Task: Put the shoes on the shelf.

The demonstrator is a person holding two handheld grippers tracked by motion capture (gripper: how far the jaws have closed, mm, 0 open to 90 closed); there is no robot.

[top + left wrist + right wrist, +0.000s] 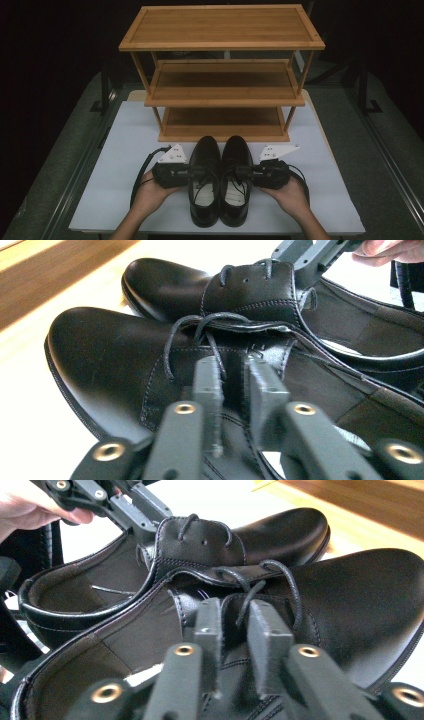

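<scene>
Two black shoes stand side by side near the bench's (125,200) front edge, the left tool (192,173) clamping the left shoe (204,150), the right tool (245,173) clamping the right shoe (237,150).

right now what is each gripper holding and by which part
Each holds a black shoe by the laced side flap: left gripper on the left shoe, right gripper on the right shoe, jaws closed on leather.

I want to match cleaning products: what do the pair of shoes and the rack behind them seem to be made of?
The black shoes look like smooth polished leather: they carry a soft sheen, stitched seams and thin laces, though it could be a synthetic. The three-tier rack looks like bamboo or light wood with a satin finish: honey colour and fine straight grain.
</scene>
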